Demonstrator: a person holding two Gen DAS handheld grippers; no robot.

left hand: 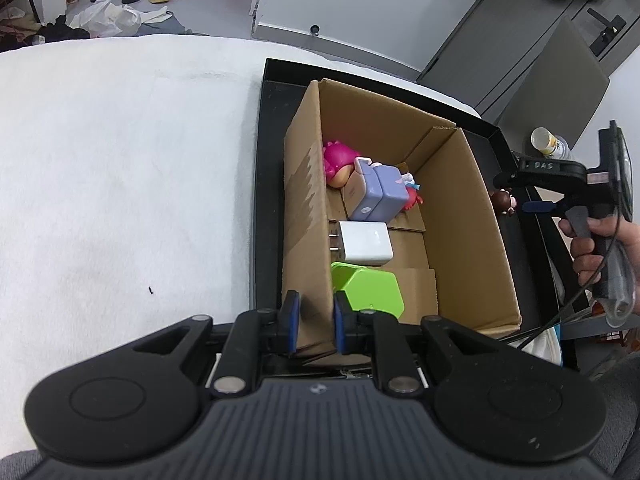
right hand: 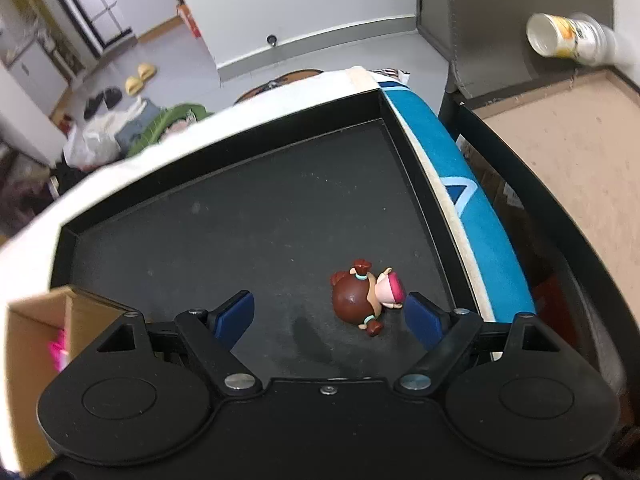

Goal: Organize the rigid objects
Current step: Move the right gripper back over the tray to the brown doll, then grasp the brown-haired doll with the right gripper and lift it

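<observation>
- Shallow black rectangular tray (right hand: 224, 216) holds the open brown cardboard box (left hand: 460, 208), which hides much of its floor.
- Left gripper (left hand: 314, 320): fingers clamped on the box's near wall.
- Right gripper (right hand: 330, 316): fingers apart around the small brown-haired toy figurine (right hand: 362, 298), lying on the tray; "DAS" shows on its body.

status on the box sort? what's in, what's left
Done: the pink-haired figure, purple block, white charger and green piece lie in the cardboard box. In hand: nothing; the right gripper is open around the brown-haired figure on the black tray. The left gripper straddles the box's wall. Left: that figure.
</observation>
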